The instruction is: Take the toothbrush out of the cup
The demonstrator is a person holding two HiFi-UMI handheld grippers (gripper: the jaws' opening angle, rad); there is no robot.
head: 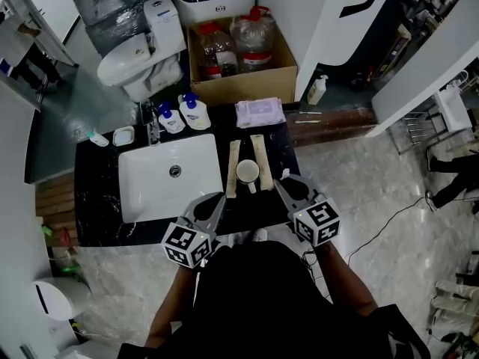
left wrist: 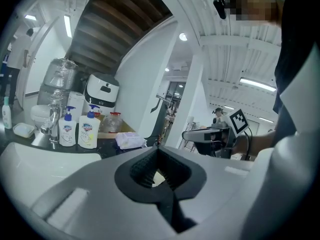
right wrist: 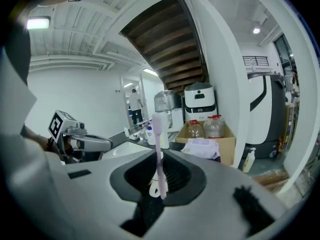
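Right claw (right wrist: 160, 180) clamped on upright pink toothbrush (right wrist: 157, 144), clear of cup (head: 248, 172) on table (head: 97, 204). Left claw (left wrist: 158, 152) closed, empty, near sink (head: 171, 189).

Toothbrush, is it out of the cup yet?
Done: yes, the cup looks empty on the counter. In hand: the right tongs are shut on the pink toothbrush, holding it upright beside the cup. The left tongs are shut with nothing in them. Left: probably just laying the toothbrush down somewhere.
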